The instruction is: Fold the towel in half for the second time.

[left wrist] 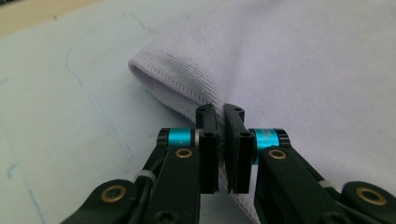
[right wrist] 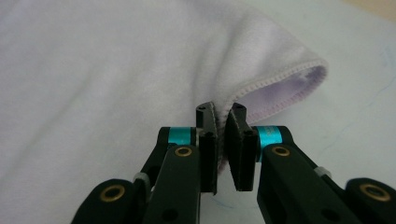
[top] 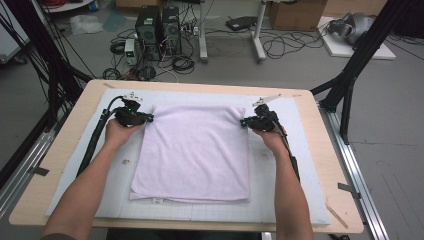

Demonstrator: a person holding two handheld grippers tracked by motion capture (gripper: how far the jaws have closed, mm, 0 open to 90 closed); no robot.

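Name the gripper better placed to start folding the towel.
Neither: left gripper and right gripper each pinch a far corner of the towel, symmetrically, so both should likely move together.

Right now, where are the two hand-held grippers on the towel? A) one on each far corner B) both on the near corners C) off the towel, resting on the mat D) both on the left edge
A: in the high view the left hand-held gripper is shut on the far left corner of the towel and the right hand-held gripper on the far right corner, each with the hem pinched between its jaws.
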